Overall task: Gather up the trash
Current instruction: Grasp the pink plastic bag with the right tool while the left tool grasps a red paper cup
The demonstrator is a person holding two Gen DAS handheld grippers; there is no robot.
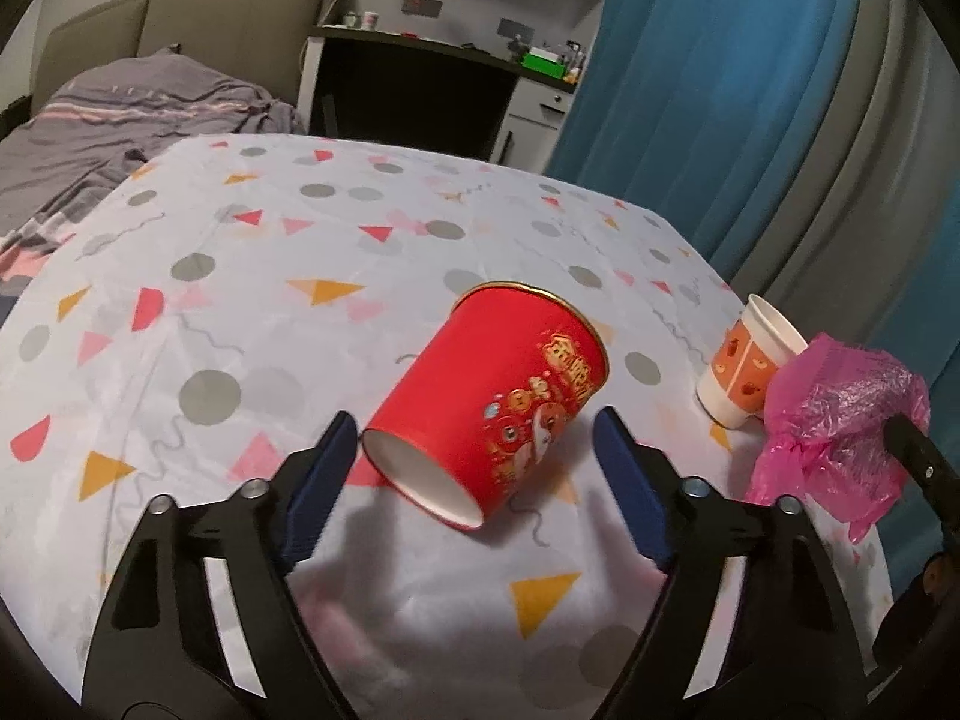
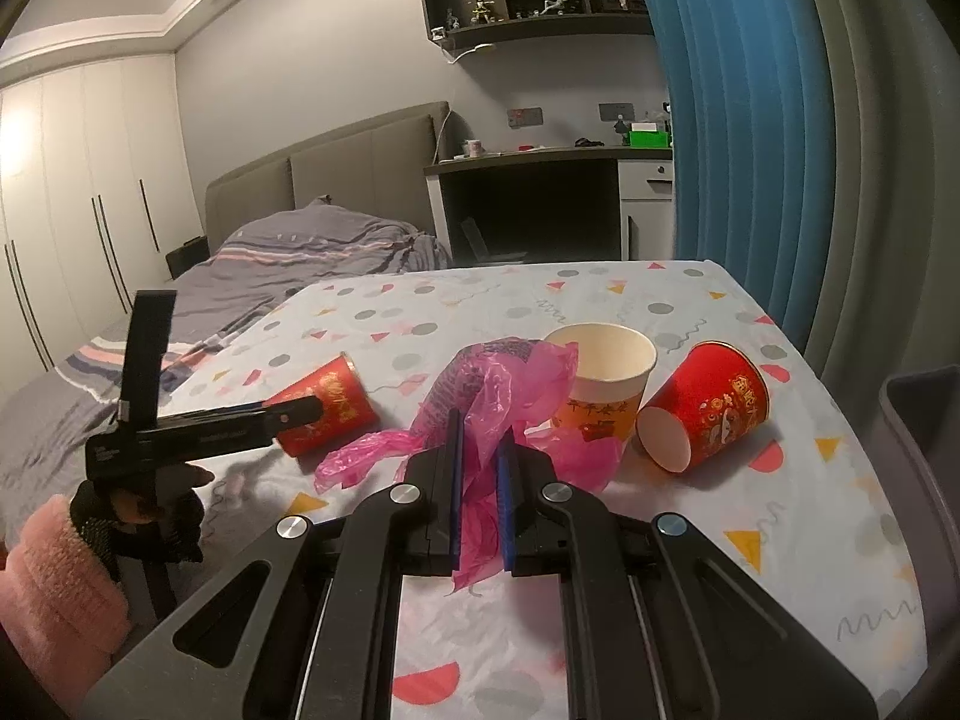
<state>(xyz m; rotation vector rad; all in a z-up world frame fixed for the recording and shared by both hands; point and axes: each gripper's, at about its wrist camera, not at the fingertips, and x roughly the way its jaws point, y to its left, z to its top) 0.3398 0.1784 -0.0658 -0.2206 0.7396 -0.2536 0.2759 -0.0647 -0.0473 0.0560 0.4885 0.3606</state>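
Patterned desk (image 1: 252,312): our left claw (image 1: 474,450) gapes around a tipped red cup (image 1: 492,396), untouched; it may roll away. Right claw (image 2: 480,480) clamps the pink bag (image 2: 498,378).

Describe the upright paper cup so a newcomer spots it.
On the table with the confetti-print cloth, look behind the pink plastic bag pinched in the right gripper. The cup is white with orange print, the only one standing upright; the two red cups flanking it lie on their sides.

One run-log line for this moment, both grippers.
left gripper: open, straddling tipped red paper cup | right gripper: shut on pink plastic bag
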